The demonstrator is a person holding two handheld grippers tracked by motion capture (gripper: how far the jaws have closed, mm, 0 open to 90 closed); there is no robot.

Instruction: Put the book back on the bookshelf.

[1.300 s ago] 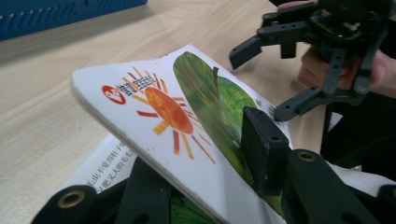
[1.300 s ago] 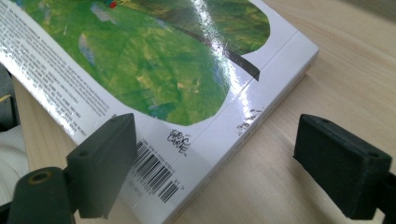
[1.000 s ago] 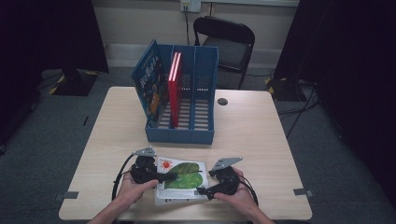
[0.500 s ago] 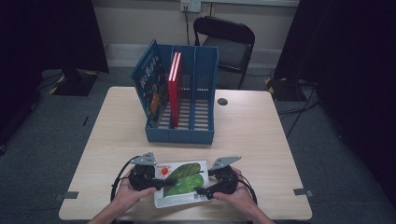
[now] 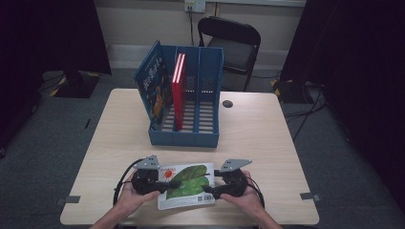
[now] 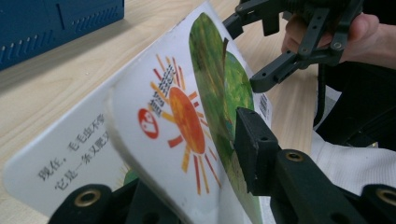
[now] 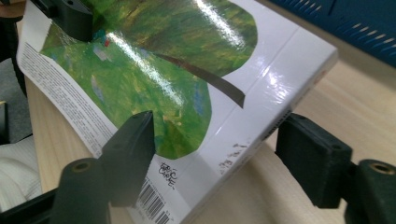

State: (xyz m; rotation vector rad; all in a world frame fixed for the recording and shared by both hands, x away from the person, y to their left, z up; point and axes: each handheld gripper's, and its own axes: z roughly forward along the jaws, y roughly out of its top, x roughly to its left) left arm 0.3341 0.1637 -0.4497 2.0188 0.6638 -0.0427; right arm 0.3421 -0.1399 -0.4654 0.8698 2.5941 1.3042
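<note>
While the left tool [image 5: 173,183] pinches the picture book [image 5: 188,179], right tool [image 5: 206,187] w/ jaws closing straddles its spine, not yet pressing

Thin picture book [image 5: 187,185] with glossy white cover, big green leaf, orange sun, barcode at one corner. Lying near the bench's front edge, left side lifted, seemingly curling, right end apparently raised too.
</note>
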